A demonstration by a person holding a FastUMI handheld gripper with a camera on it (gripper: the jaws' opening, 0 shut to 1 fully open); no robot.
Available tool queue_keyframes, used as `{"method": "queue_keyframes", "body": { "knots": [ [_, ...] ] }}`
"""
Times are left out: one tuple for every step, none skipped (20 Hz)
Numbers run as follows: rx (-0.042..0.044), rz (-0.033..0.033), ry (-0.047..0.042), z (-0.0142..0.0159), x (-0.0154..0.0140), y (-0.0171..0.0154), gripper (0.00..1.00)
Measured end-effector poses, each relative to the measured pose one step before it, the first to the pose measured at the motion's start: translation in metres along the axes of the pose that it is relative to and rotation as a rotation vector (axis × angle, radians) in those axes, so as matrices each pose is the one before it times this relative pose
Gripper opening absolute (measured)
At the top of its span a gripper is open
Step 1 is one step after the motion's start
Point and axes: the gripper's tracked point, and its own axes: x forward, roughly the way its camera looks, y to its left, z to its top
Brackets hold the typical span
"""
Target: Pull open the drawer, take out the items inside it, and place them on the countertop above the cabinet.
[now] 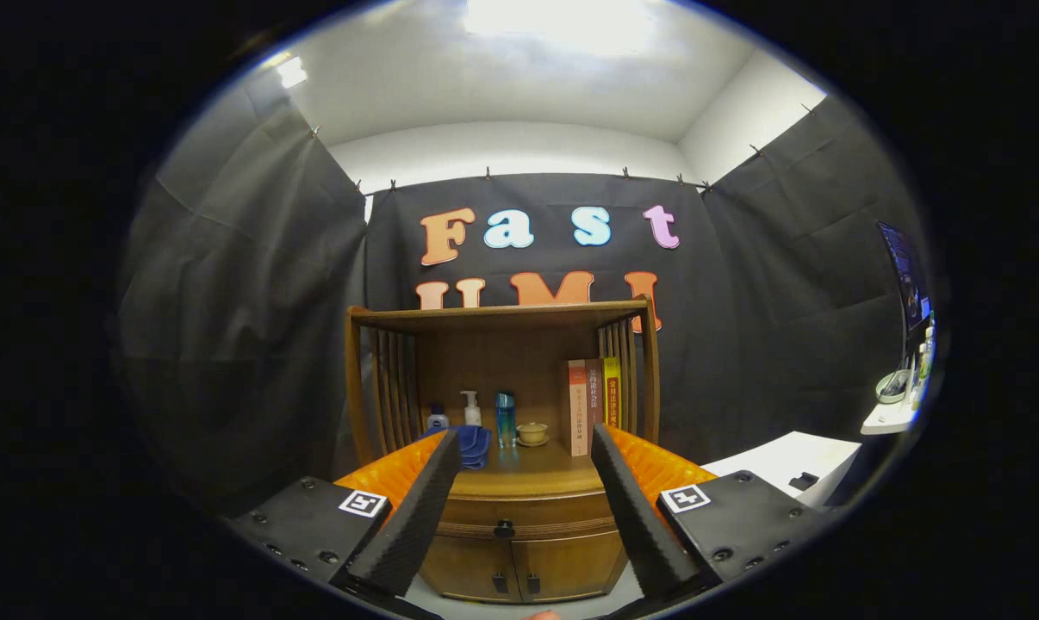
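My tool (526, 508) is spread wide, empty; the drawer knob (504, 528) sits straight ahead between the fingers, well off.

Glossy varnished wood cabinet (519, 525), matt ribbed foam lining the jaws, soft blue cloth (475, 445) on its countertop (532, 474).

The hand-held two-finger gripper (526, 448) carries two long, wedge-shaped fingers (412, 517) faced with ribbed, saw-toothed pads. Each finger is backed by a glossy, quilted orange shell (395, 474). Behind each sits a flat matte black mounting block (308, 525) fastened with round dark screws, and each block bears one small square white tag printed with a black pattern (363, 503).
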Motion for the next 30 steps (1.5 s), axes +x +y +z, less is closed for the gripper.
{"method": "queue_keyframes", "body": {
  "knots": [
    [0.00059, 0.00023, -0.00384, 0.00022, -0.00073, -0.00015, 0.99],
    [-0.00102, -0.00227, -0.00120, 0.00004, 0.00107, 0.00013, 1.00],
    [-0.00205, -0.00016, 0.00348, -0.00117, 0.00035, -0.00025, 1.00],
    [0.00067, 0.00292, -0.00040, 0.00061, -0.00042, 0.00127, 0.99],
    [0.00119, 0.00052, -0.00432, 0.00068, -0.00037, 0.00032, 0.99],
    [-0.00217, -0.00143, 0.00016, -0.00043, 0.00097, -0.00136, 0.99],
    [-0.00191, 0.00071, 0.00325, -0.00185, -0.00059, -0.00029, 0.99],
    [0.00154, 0.00280, -0.00276, 0.00003, -0.00122, 0.00113, 0.99],
    [0.00157, -0.00069, -0.00279, 0.00043, 0.00061, 0.00032, 0.99],
    [-0.00246, -0.00193, 0.00186, -0.00037, 0.00105, 0.00005, 0.99],
    [-0.00157, 0.00213, 0.00388, -0.00011, 0.00109, 0.00029, 0.99],
    [0.00154, 0.00362, -0.00180, -0.00069, -0.00066, 0.00115, 1.00],
    [0.00164, 0.00084, -0.00428, 0.00083, -0.00174, -0.00034, 1.00],
    [-0.00302, -0.00130, 0.00028, -0.00024, 0.00148, -0.00014, 1.00],
    [-0.00326, 0.00150, 0.00489, -0.00208, 0.00083, 0.00096, 0.99],
    [0.00167, 0.00216, -0.00065, -0.00144, -0.00090, 0.00069, 0.99],
    [0.00185, 0.00005, -0.00443, 0.00057, -0.00103, 0.00075, 0.99],
    [-0.00187, -0.00065, 0.00128, -0.00080, -0.00035, -0.00042, 0.99],
    [-0.00199, 0.00175, 0.00412, 0.00003, 0.00072, 0.00116, 1.00],
    [0.00219, 0.00157, -0.00221, -0.00042, -0.00109, 0.00036, 1.00],
    [0.00124, -0.00092, -0.00368, -0.00006, 0.00127, -0.00013, 0.99],
    [-0.00256, -0.00222, 0.00350, -0.00160, 0.00066, -0.00045, 0.99],
    [-0.00038, -0.00040, 0.00436, -0.00214, 0.00046, -0.00047, 0.99],
    [0.00371, 0.00036, -0.00348, -0.00109, 0.00028, -0.00020, 0.99],
    [0.00233, 0.00024, -0.00554, -0.00046, 0.00121, 0.00038, 1.00],
    [-0.00142, 0.00324, -0.00142, -0.00276, 0.00173, 0.00142, 1.00],
    [-0.00199, 0.00509, 0.00150, -0.00407, 0.00280, 0.00223, 0.99],
    [-0.00333, 0.00524, 0.00031, -0.00373, 0.00629, 0.00375, 0.99],
    [-0.00671, 0.00402, 0.00051, -0.00570, 0.00549, 0.00279, 1.00],
    [-0.01036, -0.00182, 0.00657, -0.00645, 0.00617, 0.00110, 1.00]
  ]
}}
